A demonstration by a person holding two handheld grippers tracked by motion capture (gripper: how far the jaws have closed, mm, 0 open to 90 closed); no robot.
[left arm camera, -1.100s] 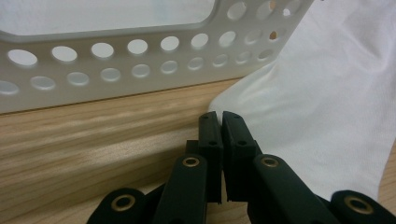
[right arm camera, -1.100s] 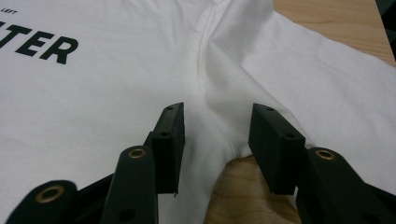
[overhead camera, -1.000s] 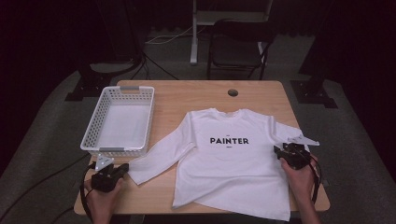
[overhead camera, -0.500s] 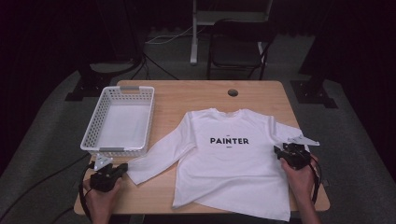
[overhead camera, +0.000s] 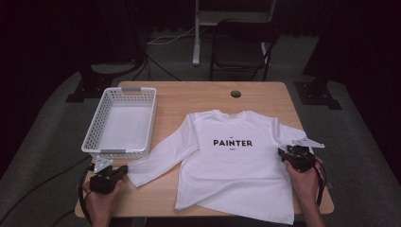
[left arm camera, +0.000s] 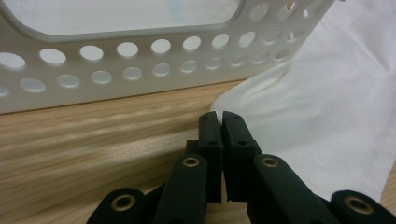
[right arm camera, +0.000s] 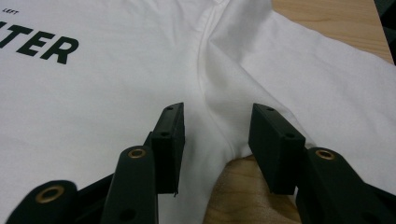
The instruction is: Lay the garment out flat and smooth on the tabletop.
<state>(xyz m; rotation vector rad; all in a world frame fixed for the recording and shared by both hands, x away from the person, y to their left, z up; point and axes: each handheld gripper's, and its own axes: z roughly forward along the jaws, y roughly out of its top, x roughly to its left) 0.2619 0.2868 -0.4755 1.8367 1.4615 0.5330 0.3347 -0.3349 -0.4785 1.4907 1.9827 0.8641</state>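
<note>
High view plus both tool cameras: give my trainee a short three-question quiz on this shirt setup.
1. True or false: the left tool has its jaws apart.
2. The right tool is open over which part of the white shirt? A) the collar B) the seam where sleeve meets body C) the bottom hem
3. What lies nearest the left tool's tips, in front of the white basket?

Key:
1. False; the jaws are shut, with nothing seen between them.
2. B; the underarm seam runs between the open jaws, with bare table below.
3. The end of the shirt's sleeve, lying flat on the table.
</note>
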